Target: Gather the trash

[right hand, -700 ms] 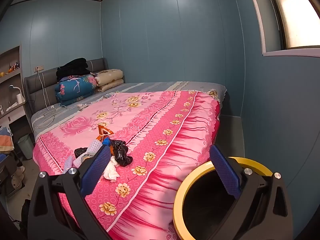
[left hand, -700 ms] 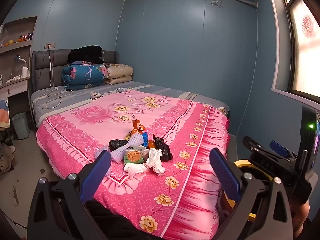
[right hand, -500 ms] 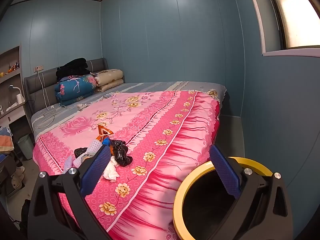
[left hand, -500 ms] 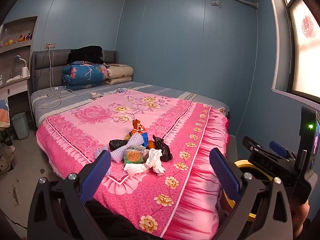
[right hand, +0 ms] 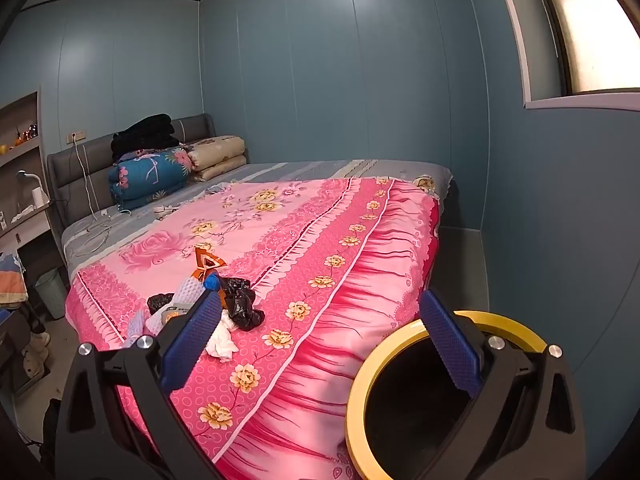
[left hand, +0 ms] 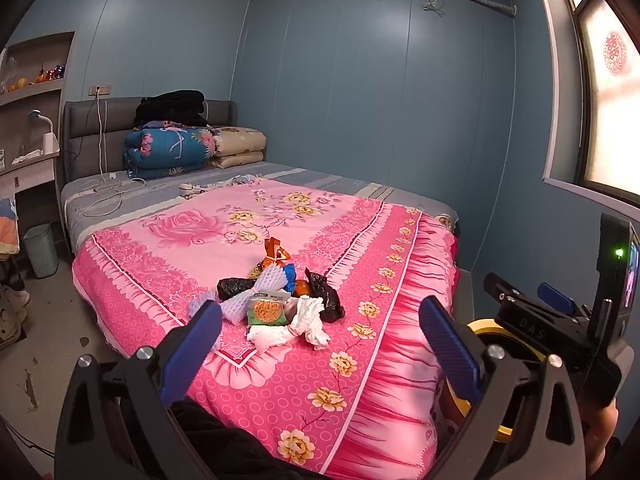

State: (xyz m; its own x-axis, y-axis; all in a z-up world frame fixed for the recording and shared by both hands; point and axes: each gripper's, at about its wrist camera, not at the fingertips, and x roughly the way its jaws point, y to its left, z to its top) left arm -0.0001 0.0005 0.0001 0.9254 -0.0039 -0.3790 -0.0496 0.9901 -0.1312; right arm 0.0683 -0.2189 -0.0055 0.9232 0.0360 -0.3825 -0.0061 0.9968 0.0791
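Observation:
A pile of trash [left hand: 280, 296] lies on the pink floral bedspread [left hand: 248, 232] near the foot of the bed: white crumpled tissue [left hand: 304, 324], black plastic bags [left hand: 324, 296], a green snack packet [left hand: 266, 310], white foam netting and an orange wrapper [left hand: 274, 250]. The pile also shows in the right wrist view [right hand: 212, 300]. A yellow-rimmed black bin [right hand: 420, 396] stands on the floor beside the bed. My left gripper [left hand: 320, 344] is open and empty, short of the pile. My right gripper [right hand: 320, 344] is open and empty, above the bin's rim; it also shows in the left wrist view [left hand: 560, 320].
Folded quilts and pillows [left hand: 188, 148] are stacked at the headboard. Charging cables [left hand: 108, 192] lie on the grey sheet. A small grey waste basket [left hand: 40, 248] stands on the floor left of the bed. A desk with shelves [left hand: 24, 160] is at the left wall.

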